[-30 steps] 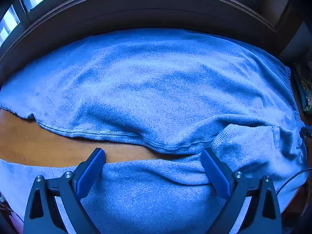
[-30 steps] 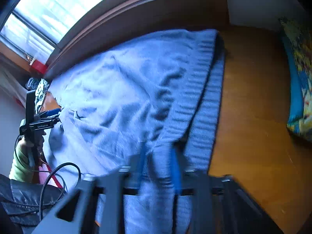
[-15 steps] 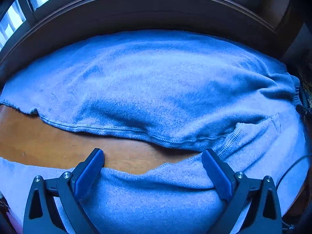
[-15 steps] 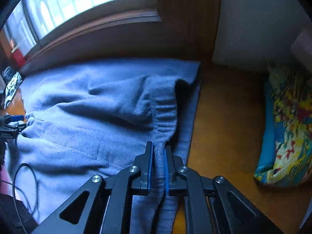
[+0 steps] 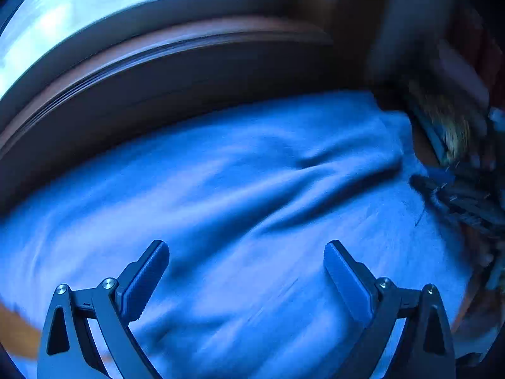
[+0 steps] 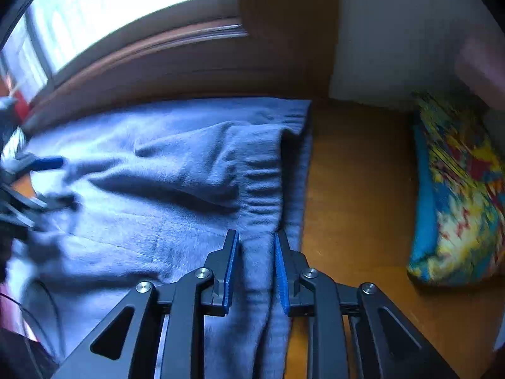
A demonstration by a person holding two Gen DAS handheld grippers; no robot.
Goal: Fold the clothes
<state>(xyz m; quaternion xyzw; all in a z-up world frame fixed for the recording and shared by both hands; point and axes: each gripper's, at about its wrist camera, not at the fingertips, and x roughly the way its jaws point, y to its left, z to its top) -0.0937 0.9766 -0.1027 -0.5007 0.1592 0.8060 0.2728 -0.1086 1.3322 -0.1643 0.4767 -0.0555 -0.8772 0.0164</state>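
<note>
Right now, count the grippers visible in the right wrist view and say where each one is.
2. The right gripper sits at bottom centre, jaws opening around the blue fleece garment's ribbed waistband. The left gripper shows blurred at the left edge, over the garment's far end.

Motion blur smears the patterned cushion and the right tongs at the left view's edge.

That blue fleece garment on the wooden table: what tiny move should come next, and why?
Probably lift the right gripper clear: its jaws are opening, with the ribbed band of the blue fleece garment between them, already lying on the wooden table. The left gripper is open, empty.
</note>
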